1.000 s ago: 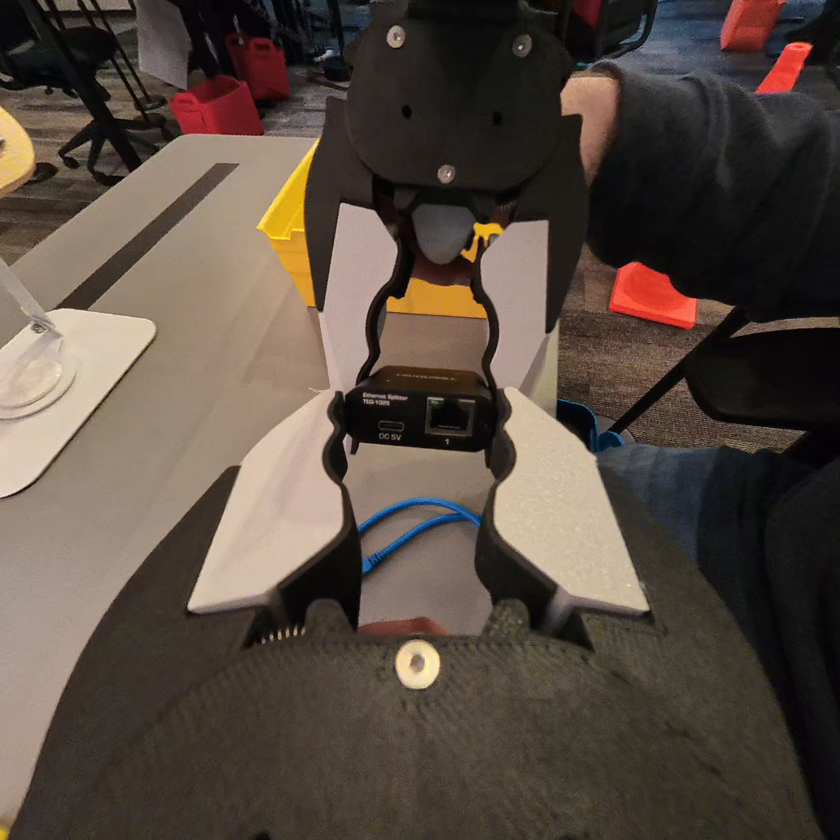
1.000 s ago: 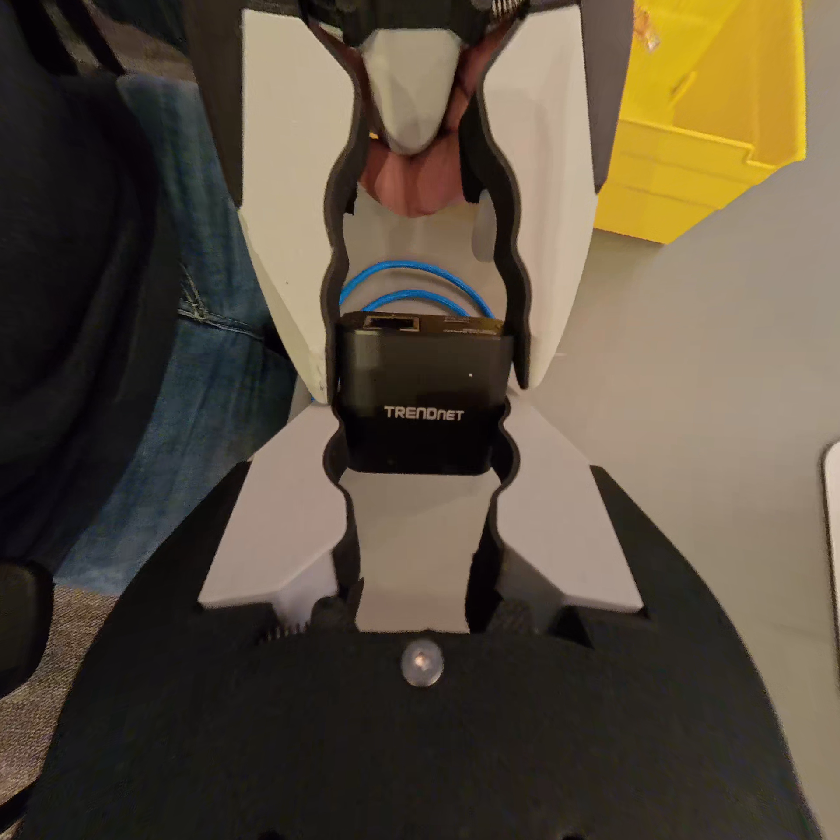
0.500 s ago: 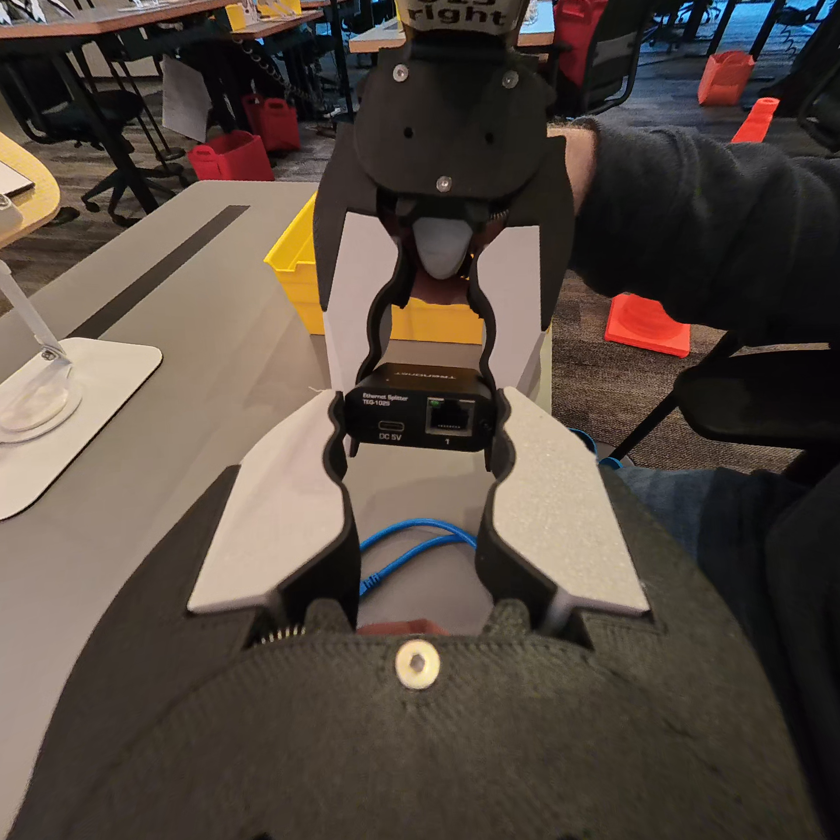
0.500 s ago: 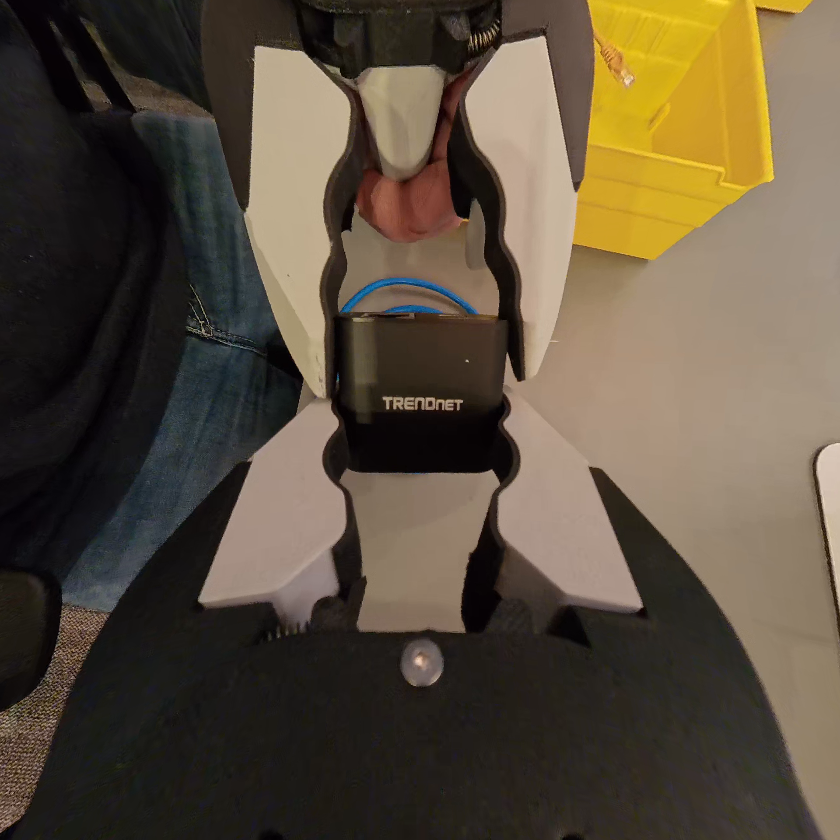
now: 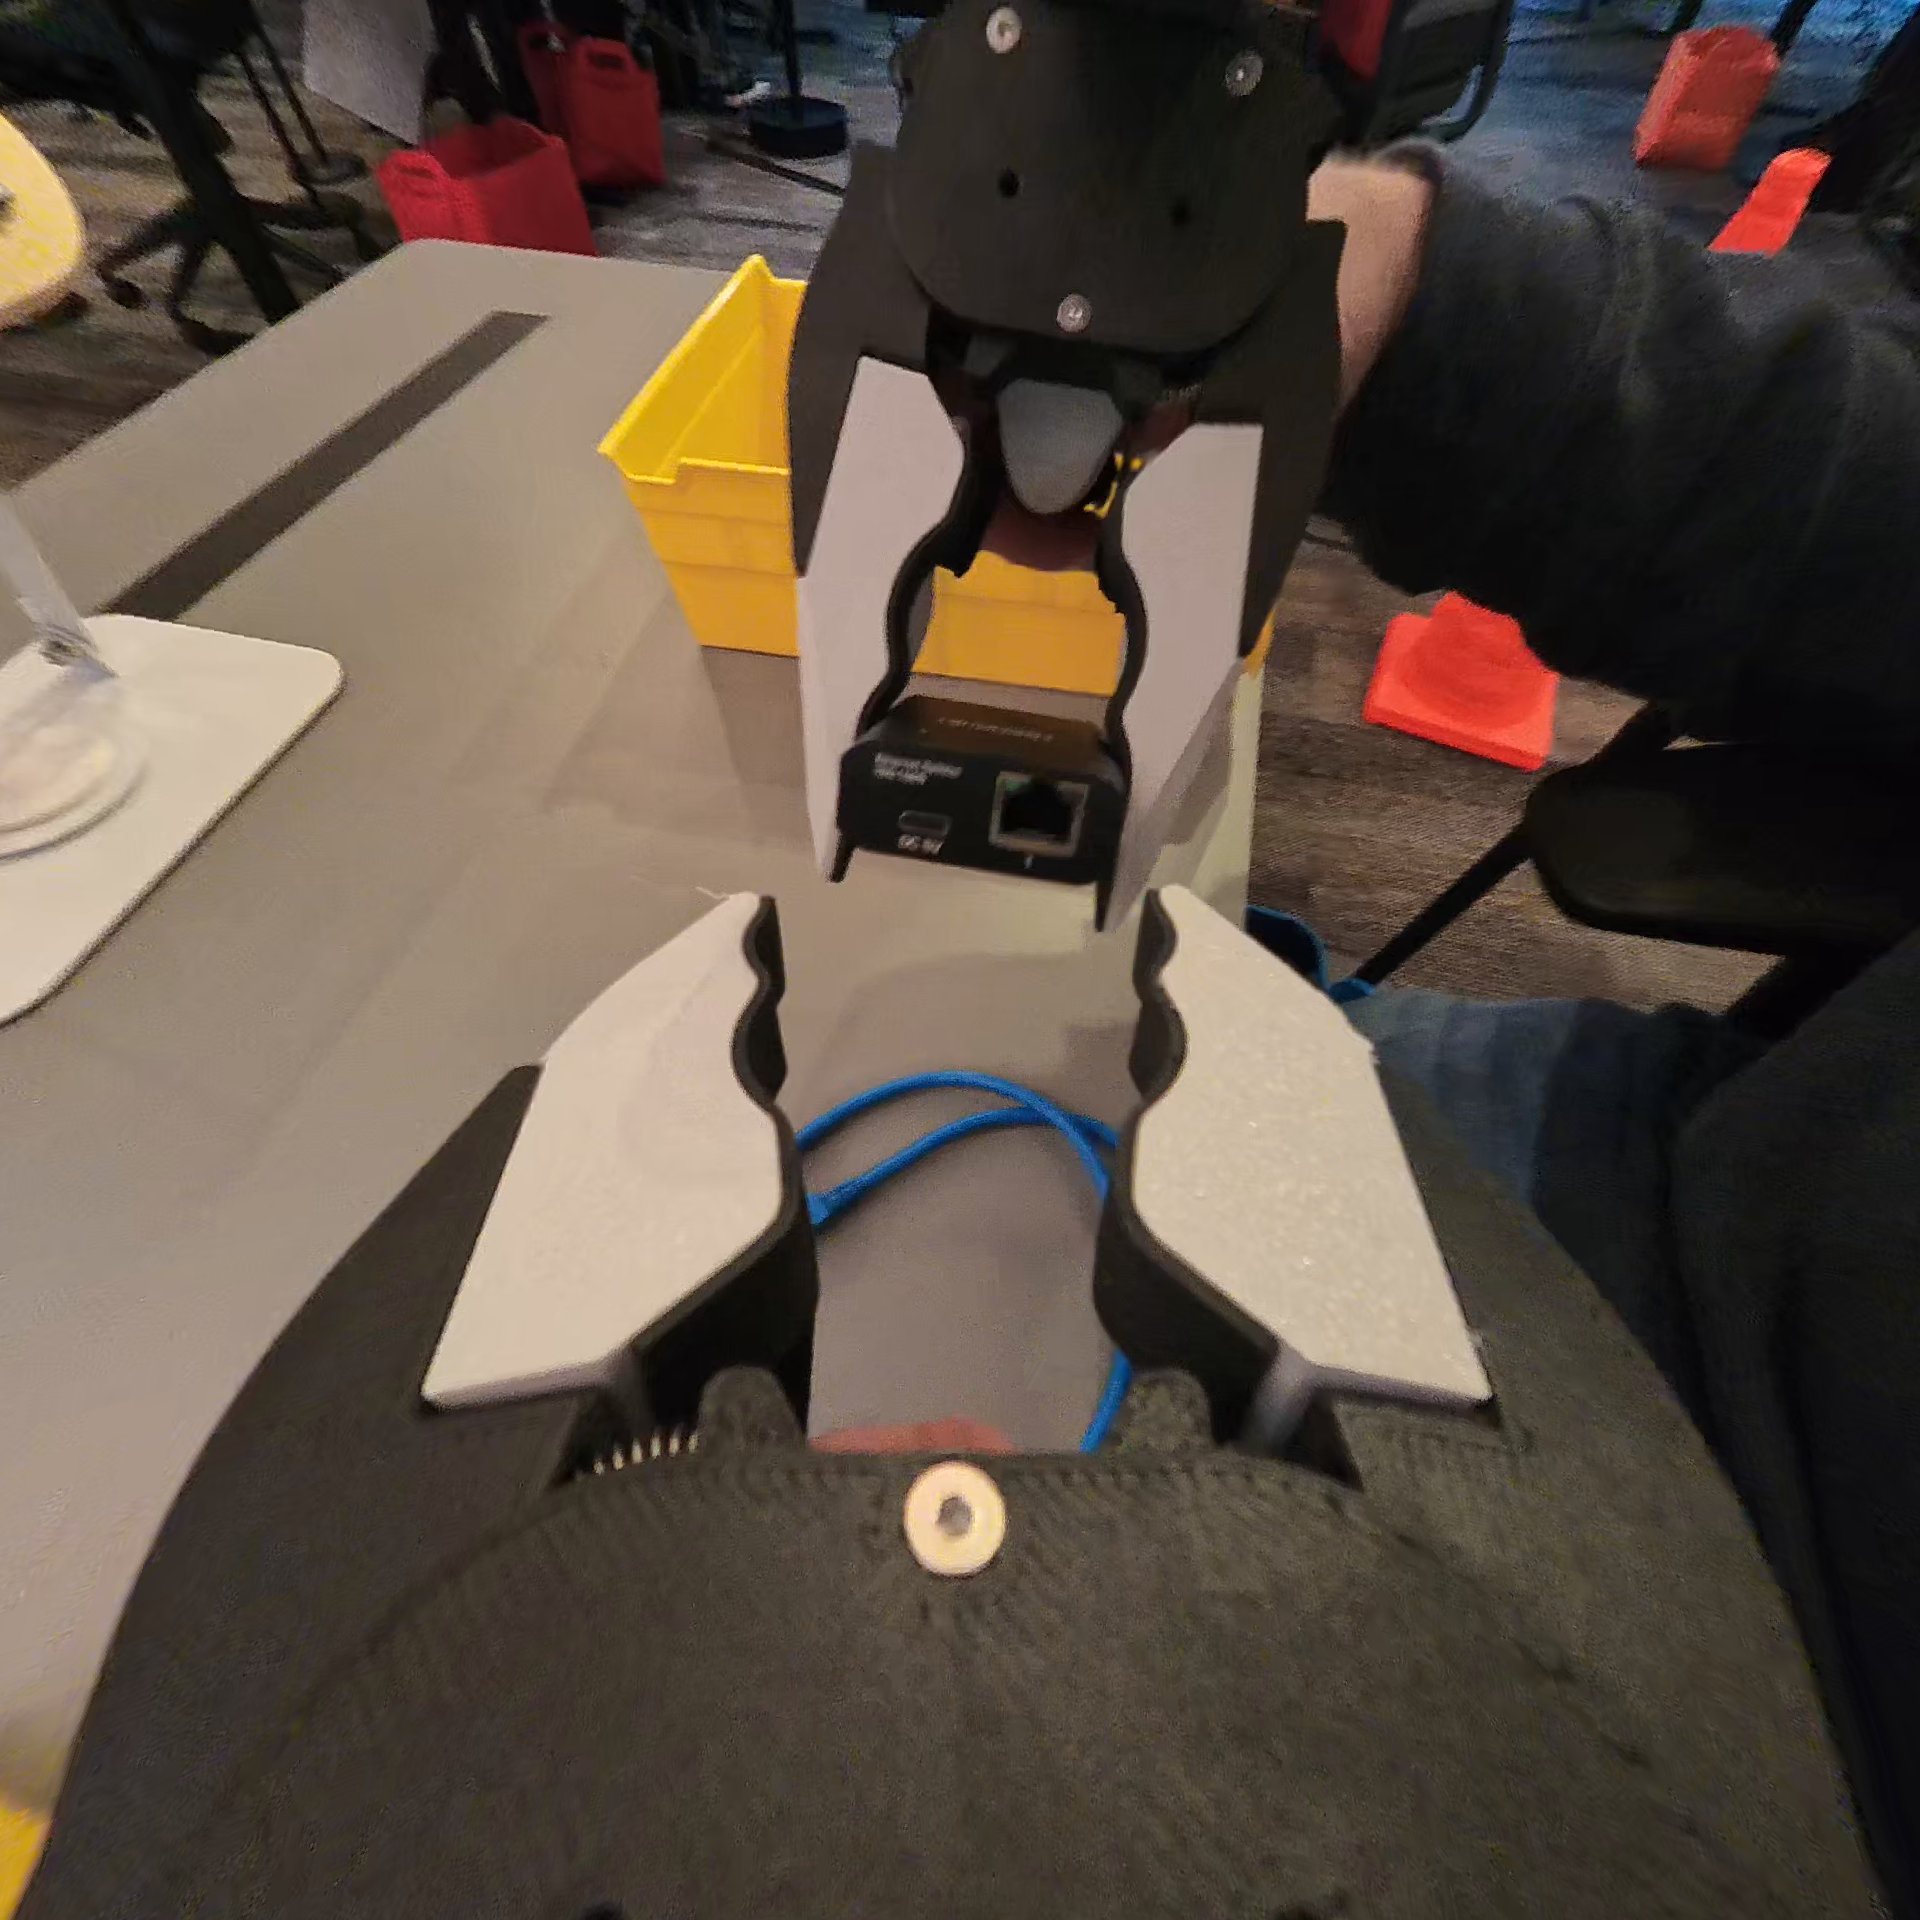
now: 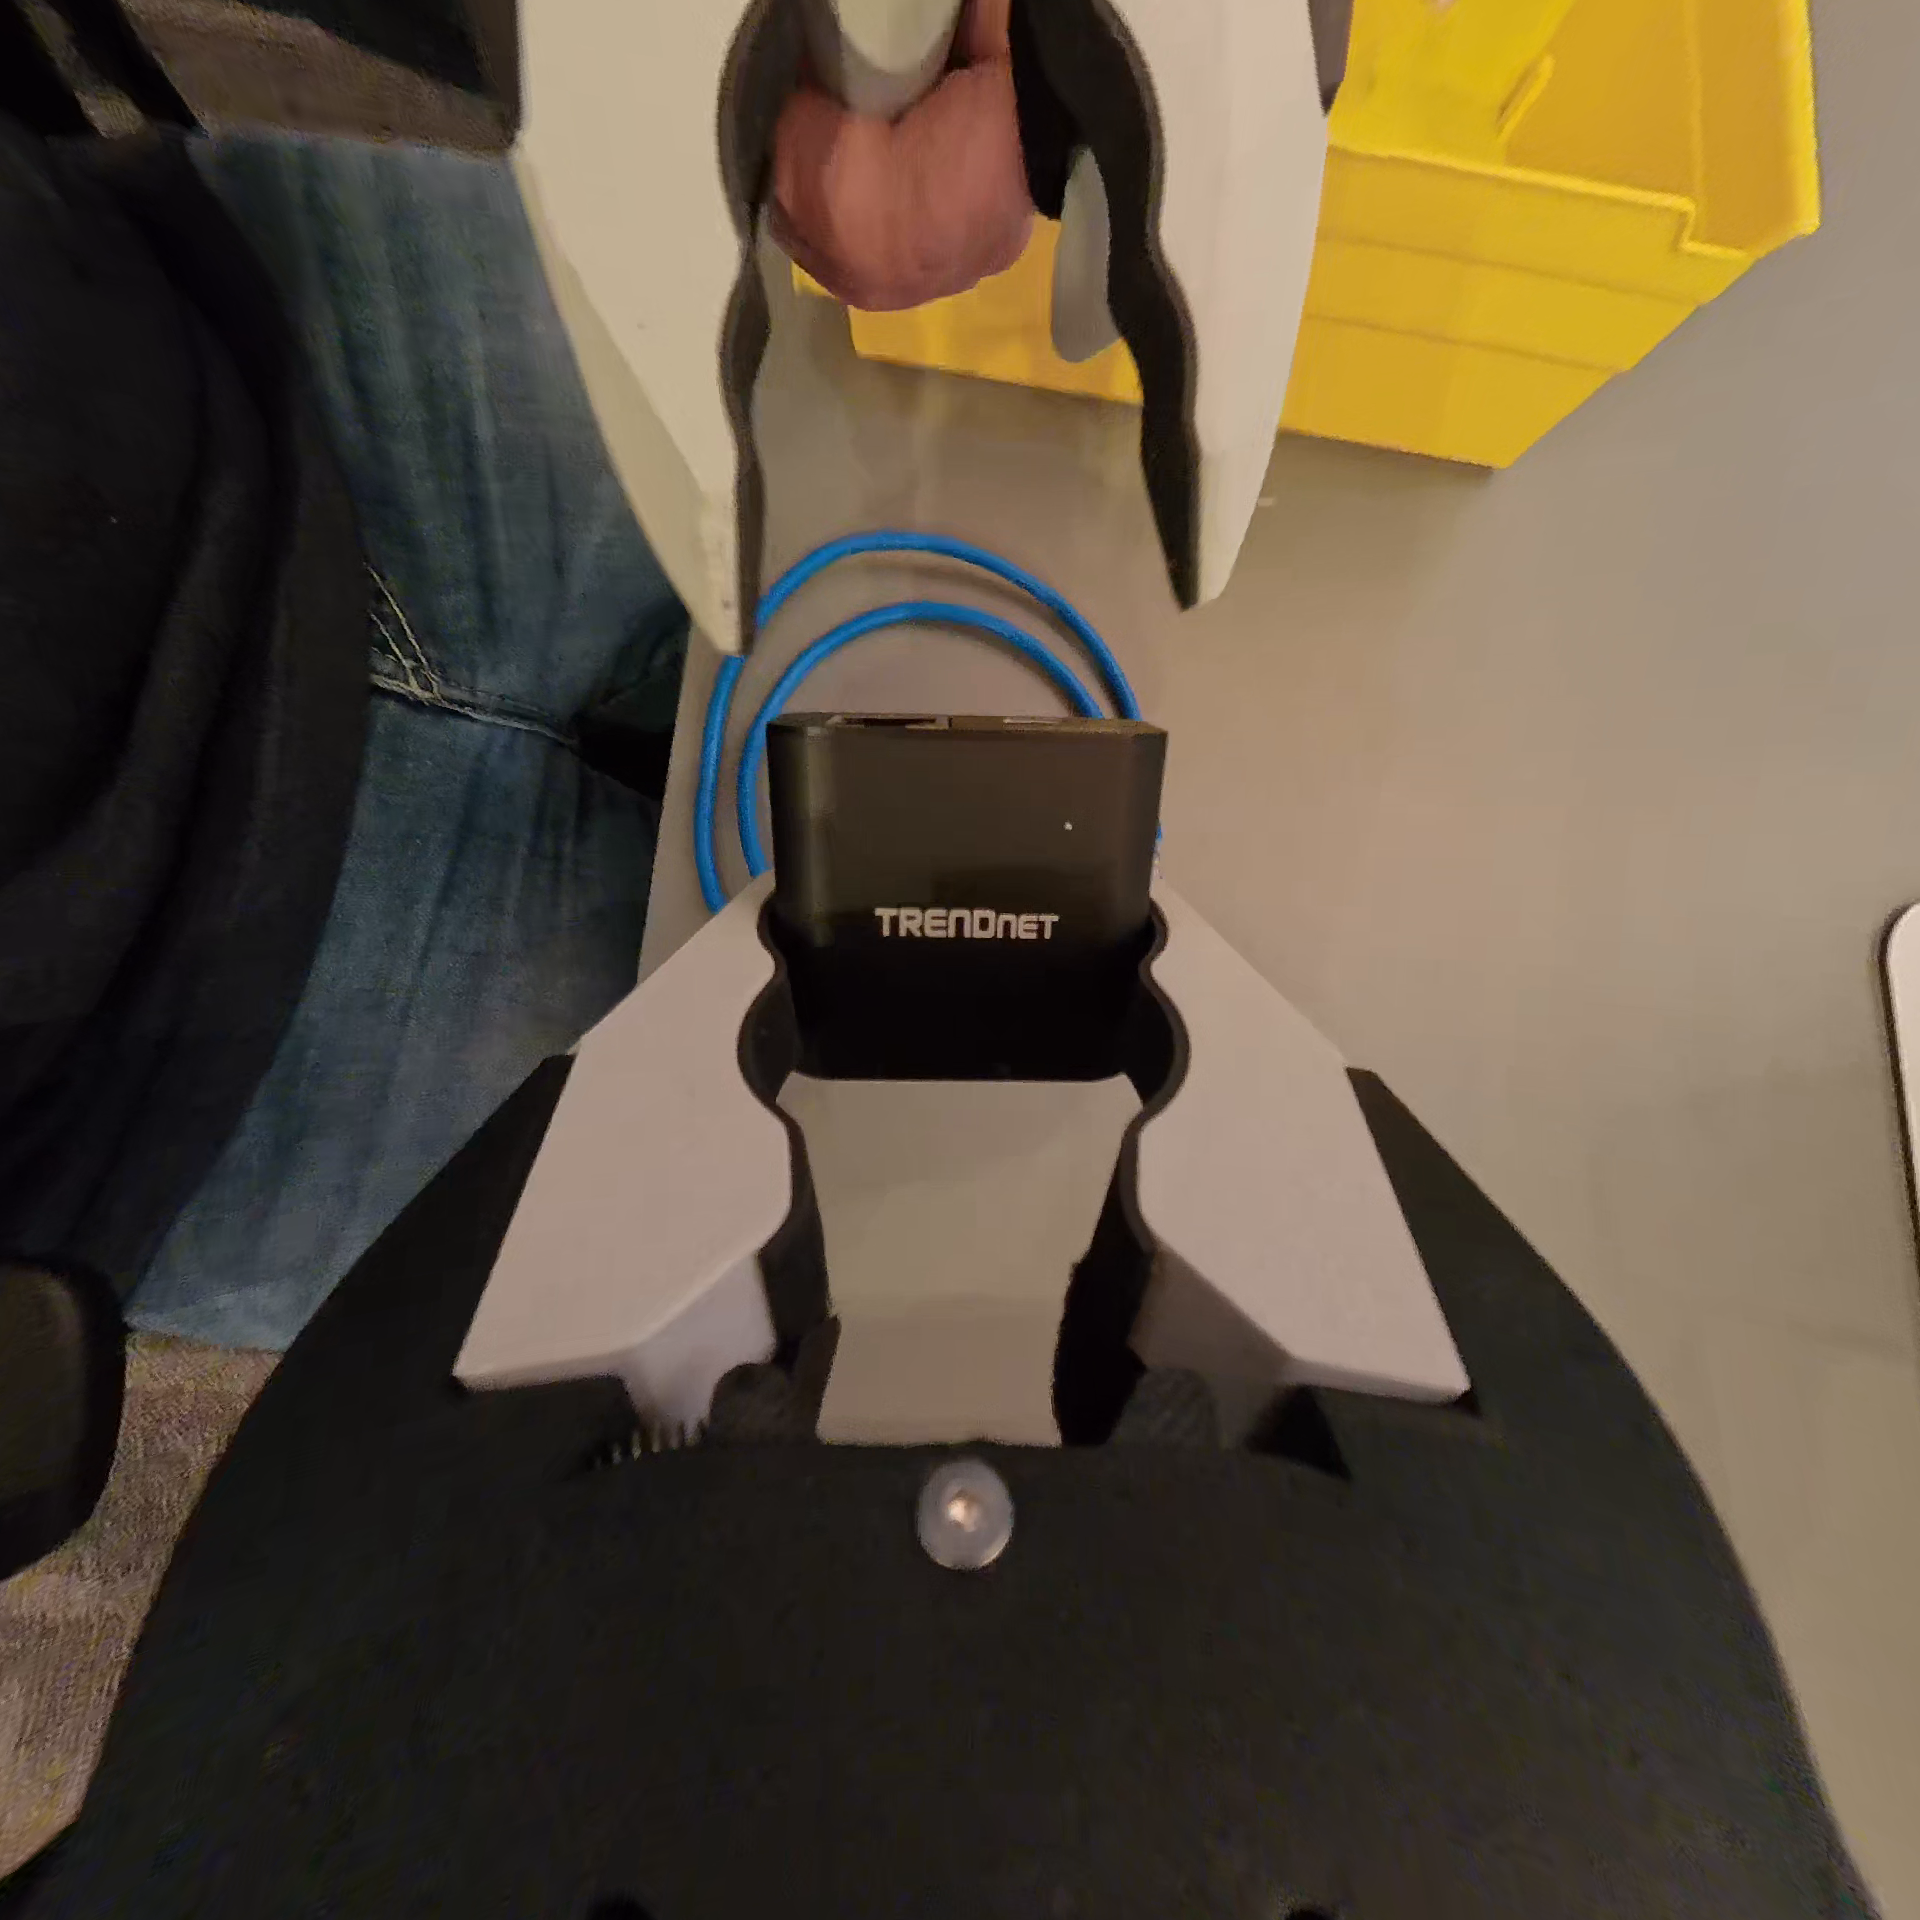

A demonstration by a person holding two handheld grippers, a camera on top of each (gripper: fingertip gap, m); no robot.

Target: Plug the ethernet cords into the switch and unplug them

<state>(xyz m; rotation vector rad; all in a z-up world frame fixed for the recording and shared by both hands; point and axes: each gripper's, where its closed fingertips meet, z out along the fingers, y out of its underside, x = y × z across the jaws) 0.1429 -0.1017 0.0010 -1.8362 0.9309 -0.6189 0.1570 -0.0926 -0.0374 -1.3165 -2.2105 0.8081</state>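
The small black switch (image 6: 961, 821) is gripped by its rear end in my right gripper (image 6: 961, 914) and held just above the grey table (image 6: 1455, 727). In the left wrist view the switch (image 5: 982, 800) shows its port face towards me, with the empty ethernet port on the right. My left gripper (image 5: 956, 914) is open and empty, a short way back from the switch. It faces me in the right wrist view (image 6: 961, 603). A blue ethernet cord (image 5: 935, 1132) lies looped on the table under the left gripper, and also shows in the right wrist view (image 6: 935, 623).
A yellow bin (image 5: 707, 488) stands on the table behind the right gripper and also shows in the right wrist view (image 6: 1507, 260). A white stand base (image 5: 156, 748) lies at the left. The person's jeans-clad legs (image 6: 416, 831) are at the table edge. Orange cones (image 5: 1465, 675) sit on the floor.
The two grippers have drawn apart. My left fingertips, which flanked the switch's port end, are now clear of it. The switch stays in the right gripper.
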